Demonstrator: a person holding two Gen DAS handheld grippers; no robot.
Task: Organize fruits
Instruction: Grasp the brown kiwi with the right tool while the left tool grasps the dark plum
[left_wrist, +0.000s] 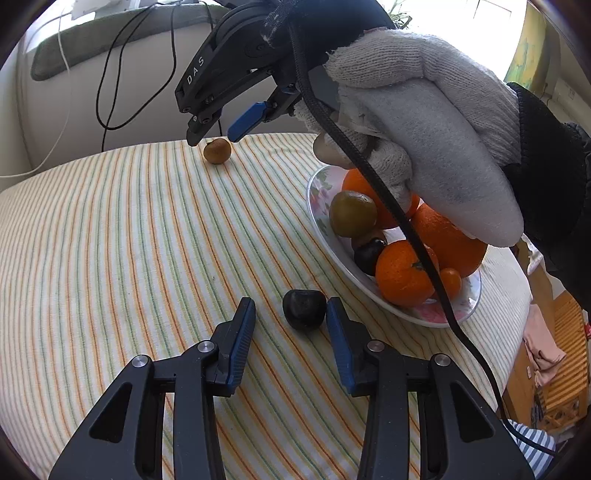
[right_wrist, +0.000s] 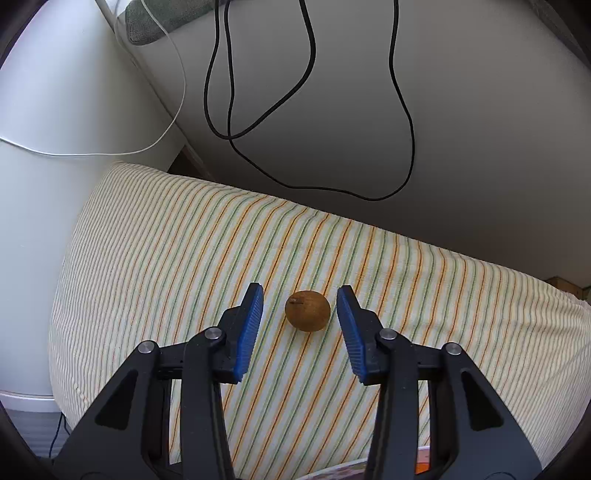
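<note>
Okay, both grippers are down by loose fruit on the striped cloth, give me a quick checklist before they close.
1. Small round brown fruit centred between right gripper pads: ok.
2. Right pads clear of it, gaps both sides: ok.
3. Dark, nearly black round fruit centred in left gripper: not ok, it sits against the right-hand pad.
4. Left grip firm: cannot tell.
5. Room on the white floral plate heaped with oranges: cannot tell.
6. Black cable draped over plate: not ok.

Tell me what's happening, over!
Left gripper open around dark fruit. Right gripper open around brown fruit. Plate nearly full. Nothing blocking.
</note>
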